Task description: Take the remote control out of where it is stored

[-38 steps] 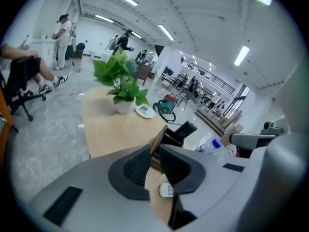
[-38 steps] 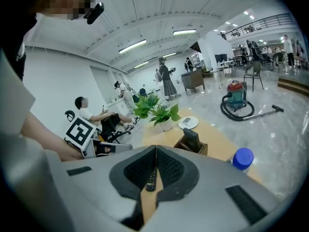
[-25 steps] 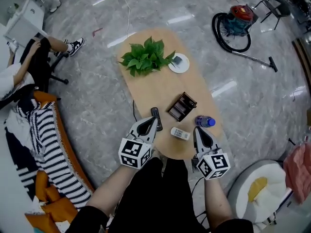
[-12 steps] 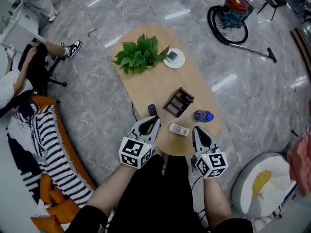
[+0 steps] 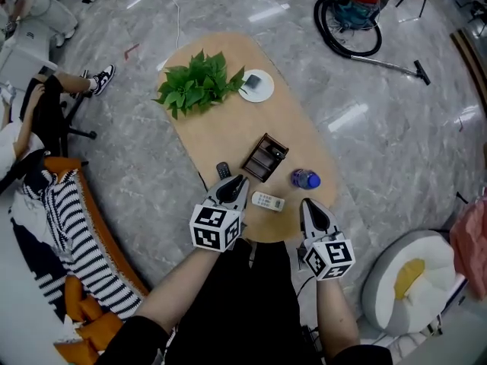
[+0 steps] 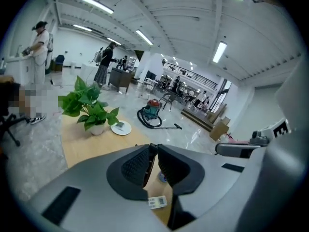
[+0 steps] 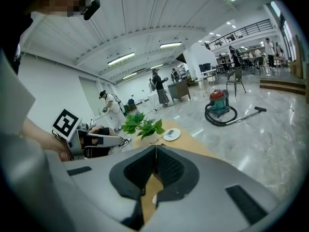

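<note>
Hovering over the near end of the oval wooden table (image 5: 228, 131), both grippers sit lower centre in the head view.

The left gripper (image 5: 239, 181) has jaws that have just been opening. They are now a narrow slit apart with nothing between them. In the left gripper view (image 6: 153, 146) only table surface shows through the gap.

The black remote (image 5: 222, 170) lies flat on the table just up-left of the left gripper's tips. It is very close, and I can't tell whether they touch.

The white remote (image 5: 267, 201) lies flat just right of the left gripper, between the two grippers and apart from both. In the left gripper view it shows at the bottom, below the jaws (image 6: 157, 202).

The right gripper (image 5: 307, 203) has its jaws pressed fully together and holds nothing, which the right gripper view (image 7: 155, 147) confirms. Its tips are near the table's lower right edge.

The dark wooden box (image 5: 264, 157) with open compartments sits mid-table, and both remotes are outside it. The black remote is near its lower left corner. The white remote is below it, not touching.

A bottle (image 5: 304, 179) with a blue cap stands right of the box, above the right gripper.

A leafy plant (image 5: 196, 82) and a white plate (image 5: 256, 86) are on the upper part of the table. A vacuum cleaner (image 5: 356, 2) is on the floor at the top right, and a seated person (image 5: 34, 112) is at the far left edge.
</note>
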### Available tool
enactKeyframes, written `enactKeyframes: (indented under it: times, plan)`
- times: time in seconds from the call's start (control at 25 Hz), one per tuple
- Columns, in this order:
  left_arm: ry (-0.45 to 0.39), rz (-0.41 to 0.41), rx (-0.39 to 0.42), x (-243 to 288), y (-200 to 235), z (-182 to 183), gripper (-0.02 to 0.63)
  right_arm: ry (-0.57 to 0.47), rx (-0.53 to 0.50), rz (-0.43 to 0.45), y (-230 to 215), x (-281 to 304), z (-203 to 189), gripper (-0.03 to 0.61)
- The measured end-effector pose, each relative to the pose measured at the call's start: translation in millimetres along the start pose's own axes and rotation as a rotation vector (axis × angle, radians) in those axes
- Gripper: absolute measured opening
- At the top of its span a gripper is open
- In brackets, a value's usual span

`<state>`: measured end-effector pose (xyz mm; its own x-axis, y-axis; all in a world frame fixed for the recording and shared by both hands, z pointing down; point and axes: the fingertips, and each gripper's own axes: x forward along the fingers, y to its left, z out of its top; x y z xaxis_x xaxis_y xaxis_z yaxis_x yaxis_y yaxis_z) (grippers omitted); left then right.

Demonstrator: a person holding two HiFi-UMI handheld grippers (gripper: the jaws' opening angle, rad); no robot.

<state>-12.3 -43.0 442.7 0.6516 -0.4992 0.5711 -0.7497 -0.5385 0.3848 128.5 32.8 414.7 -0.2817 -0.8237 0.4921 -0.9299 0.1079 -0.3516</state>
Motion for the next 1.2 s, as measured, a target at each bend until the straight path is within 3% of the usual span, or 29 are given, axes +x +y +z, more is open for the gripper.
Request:
enactKeyframes:
  times: [0.08, 0.2, 0.28, 0.52, 0.64, 0.8, 1.08, 1.2]
  plan:
    - [0.020, 0.020, -0.102, 16.5, -3.3, -5.6, 0.064, 0.004, 0.011, -0.009, -14.7, -4.6, -0.7, 0.008]
    - [0.052, 0.049, -0.331, 42.6, -8.7, -16.1, 0.101, 0.016, 0.019, -0.019, -38.2, -12.4, -0.9, 0.008]
    - [0.067, 0.077, -0.425, 60.2, -13.0, -18.9, 0.134, 0.028, 0.009, -0.029, -54.0, -17.5, -0.7, 0.008]
    - [0.085, 0.186, -0.450, 103.9, -19.7, -20.3, 0.150, 0.050, -0.039, -0.018, -88.4, -20.0, 5.8, 0.008]
    - [0.091, 0.229, -0.531, 120.0, -15.6, -21.5, 0.176, 0.056, -0.033, -0.008, -104.4, -16.1, 8.2, 0.008]
    - [0.083, 0.302, -0.706, 138.8, -3.7, -27.7, 0.190, 0.074, -0.026, 0.009, -119.8, -11.7, 4.8, 0.008]
    - [0.124, 0.470, -0.864, 163.4, 12.1, -39.0, 0.189, 0.090, -0.012, 0.027, -137.1, -9.3, 3.7, 0.008]
    - [0.153, 0.504, -0.883, 169.7, 16.6, -45.7, 0.189, 0.095, -0.006, 0.028, -142.9, -7.0, 4.0, 0.008]
